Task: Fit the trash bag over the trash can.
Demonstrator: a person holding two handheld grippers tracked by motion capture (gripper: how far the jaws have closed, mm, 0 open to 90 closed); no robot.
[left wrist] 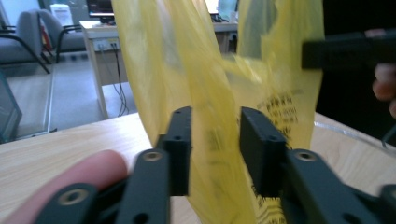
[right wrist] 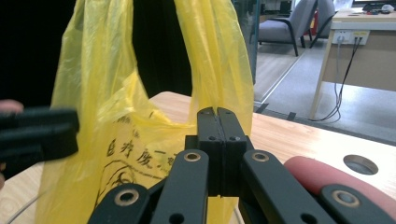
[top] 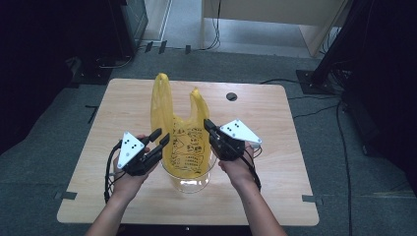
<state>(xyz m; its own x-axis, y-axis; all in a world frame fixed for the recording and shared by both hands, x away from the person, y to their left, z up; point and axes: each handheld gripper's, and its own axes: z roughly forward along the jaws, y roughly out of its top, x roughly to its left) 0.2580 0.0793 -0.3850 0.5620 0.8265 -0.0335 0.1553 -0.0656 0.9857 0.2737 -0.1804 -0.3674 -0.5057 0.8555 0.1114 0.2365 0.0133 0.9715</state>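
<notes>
Nearest the counter's [top: 275,196] front edge, a clear round container [top: 189,183] is seen, and the yellow plastic bag [top: 184,142] with black print is set into it, its two handle loops rising toward the middle of the counter. The work in hand is judged to be lining the container with the bag, so the film has to be spread and drawn down over the rim.

On the bag's left side, the left hand-held gripper [left wrist: 215,151] is held with its jaws apart, a fold of yellow film standing between them but not pinched. On the right side, the right hand-held gripper [right wrist: 217,140] is seen with its jaws pressed together at the bag's edge; whether film is caught between them cannot be told.

For the step to go well, the left jaws should be closed only on a single layer near the bag's mouth, not on a bunched fold. Both sides are best pulled outward evenly and then lowered past the rim, so that the container is not tipped and the thin film is not torn.

Farther off, a round cable hole [top: 231,96] is seen near the counter's back edge.
</notes>
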